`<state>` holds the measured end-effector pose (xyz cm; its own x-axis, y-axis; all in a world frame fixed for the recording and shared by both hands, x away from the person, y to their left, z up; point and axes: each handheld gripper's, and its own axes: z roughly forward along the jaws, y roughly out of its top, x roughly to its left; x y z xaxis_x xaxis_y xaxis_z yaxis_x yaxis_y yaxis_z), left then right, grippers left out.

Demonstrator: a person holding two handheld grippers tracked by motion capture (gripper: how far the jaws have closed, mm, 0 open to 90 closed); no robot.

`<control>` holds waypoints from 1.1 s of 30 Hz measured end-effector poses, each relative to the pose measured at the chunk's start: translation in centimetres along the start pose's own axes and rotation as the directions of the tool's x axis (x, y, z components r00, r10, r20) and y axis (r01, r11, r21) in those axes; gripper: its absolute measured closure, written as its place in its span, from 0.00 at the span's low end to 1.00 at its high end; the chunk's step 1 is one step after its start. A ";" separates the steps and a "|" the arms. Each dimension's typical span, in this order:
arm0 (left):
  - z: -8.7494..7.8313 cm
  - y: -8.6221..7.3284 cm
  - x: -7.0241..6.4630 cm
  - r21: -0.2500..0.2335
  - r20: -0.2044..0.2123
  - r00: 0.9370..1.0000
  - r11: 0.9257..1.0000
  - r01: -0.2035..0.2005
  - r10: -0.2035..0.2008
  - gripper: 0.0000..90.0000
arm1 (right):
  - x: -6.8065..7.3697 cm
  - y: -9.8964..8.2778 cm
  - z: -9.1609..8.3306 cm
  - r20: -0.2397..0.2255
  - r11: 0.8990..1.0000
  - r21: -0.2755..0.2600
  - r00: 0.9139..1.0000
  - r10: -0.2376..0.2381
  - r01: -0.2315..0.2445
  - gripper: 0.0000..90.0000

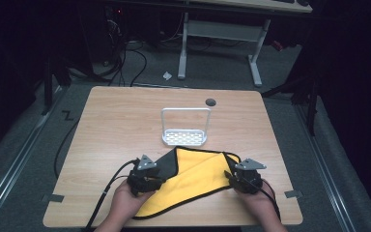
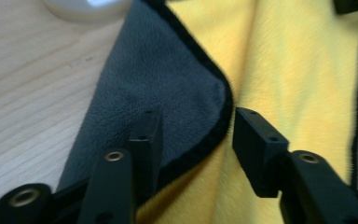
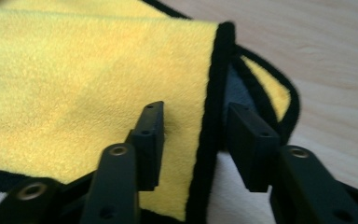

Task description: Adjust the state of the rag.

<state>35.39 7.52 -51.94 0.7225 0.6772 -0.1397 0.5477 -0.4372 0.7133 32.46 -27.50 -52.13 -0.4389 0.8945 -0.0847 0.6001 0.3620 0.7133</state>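
High view shows my left tongs (image 1: 150, 175) and right tongs (image 1: 236, 178) at the near edge of the pale wooden tabletop (image 1: 121, 121), one at each side of the yellow microfibre cloth with grey backing and black hem (image 1: 193, 176). Both stand wide, gripping nothing, each astride a folded cloth edge. Just beyond lies a white perforated metal rack (image 1: 185, 137).
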 end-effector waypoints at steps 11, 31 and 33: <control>0.4 -0.2 1.0 0.030 -0.014 1.000 1.000 0.001 0.000 0.89 | 0.8 -1.5 -1.5 0.010 0.998 0.022 0.999 -0.051 0.051 0.91; -3.0 0.8 6.4 -0.158 -0.085 0.971 0.966 0.207 -0.222 0.72 | 0.3 -7.4 -8.4 0.069 0.998 0.003 0.995 0.068 -0.068 0.71; -3.1 0.3 4.7 -0.131 -0.057 0.981 0.976 0.175 -0.183 0.71 | 0.0 -7.4 -8.7 0.071 0.996 -0.007 0.994 0.085 -0.084 0.71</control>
<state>37.63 12.41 -50.23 0.5847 0.7783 -0.2290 0.6055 -0.2308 0.7616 22.22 -32.50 -51.30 -0.3378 0.9384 -0.0735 0.6300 0.2834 0.7231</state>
